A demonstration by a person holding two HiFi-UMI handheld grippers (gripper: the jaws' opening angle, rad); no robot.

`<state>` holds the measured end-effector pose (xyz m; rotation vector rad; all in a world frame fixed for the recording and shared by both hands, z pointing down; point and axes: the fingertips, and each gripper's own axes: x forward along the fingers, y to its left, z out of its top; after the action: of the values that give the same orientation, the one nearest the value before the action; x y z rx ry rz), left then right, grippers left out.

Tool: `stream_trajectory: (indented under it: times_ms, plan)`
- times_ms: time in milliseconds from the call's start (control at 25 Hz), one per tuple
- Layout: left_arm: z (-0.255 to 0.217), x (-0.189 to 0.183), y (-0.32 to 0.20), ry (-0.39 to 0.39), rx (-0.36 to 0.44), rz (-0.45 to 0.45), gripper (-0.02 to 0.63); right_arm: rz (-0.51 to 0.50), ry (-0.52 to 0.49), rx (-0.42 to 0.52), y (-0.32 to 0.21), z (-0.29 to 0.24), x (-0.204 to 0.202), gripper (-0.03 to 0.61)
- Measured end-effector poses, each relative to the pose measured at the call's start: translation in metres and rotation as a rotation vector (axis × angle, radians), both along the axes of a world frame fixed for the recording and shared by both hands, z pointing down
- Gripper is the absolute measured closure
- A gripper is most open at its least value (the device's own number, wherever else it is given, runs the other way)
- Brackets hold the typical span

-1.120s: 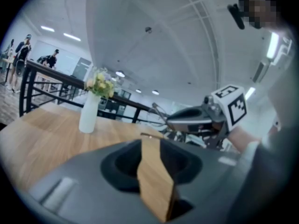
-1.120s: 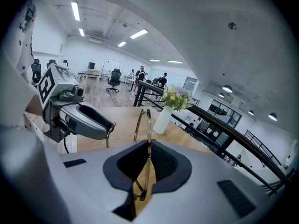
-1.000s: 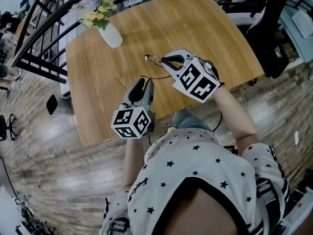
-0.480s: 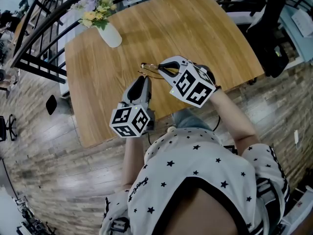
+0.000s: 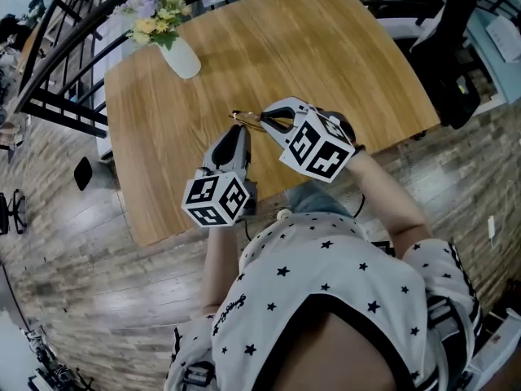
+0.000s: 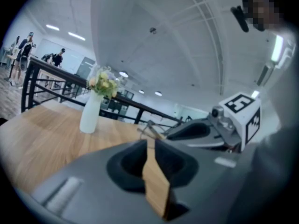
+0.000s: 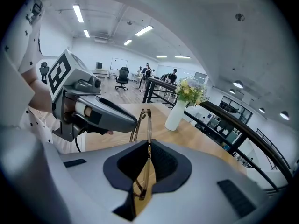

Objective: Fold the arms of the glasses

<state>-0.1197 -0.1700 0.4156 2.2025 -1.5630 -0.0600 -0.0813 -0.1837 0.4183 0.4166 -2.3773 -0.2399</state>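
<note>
clamping glasses (image 7: pixel 149 125) frame: right tongs (image 7: pixel 145 146). left tongs (image 6: pixel 150 143) just been closing, slim gap, nothing pinched between.

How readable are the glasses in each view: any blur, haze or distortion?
Head view: sharp but fisheye-bowed, the glasses tiny. Left gripper view: soft and hazy, the glasses only a blurred outline. Right gripper view: crisp, the thin frame clear.

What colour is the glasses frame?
The glasses are thin gold metal, clearest in the right gripper view.
</note>
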Motion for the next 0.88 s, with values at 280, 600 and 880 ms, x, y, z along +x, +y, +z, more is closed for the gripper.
stream_trajectory:
  times_ms: [280,600,880]
  plan:
    - [0.016,-0.004,-0.013,-0.017,-0.045,-0.005,0.565,0.013,0.01,-0.019,-0.019,0.017,-0.002,0.558]
    - [0.039,-0.011,-0.032,-0.033,-0.102,-0.026,0.598,0.032,0.082,-0.07,-0.055,0.063,0.003,0.558]
    - [0.05,-0.015,-0.052,-0.033,-0.111,-0.044,0.606,0.035,0.156,-0.076,-0.089,0.101,0.003,0.558]
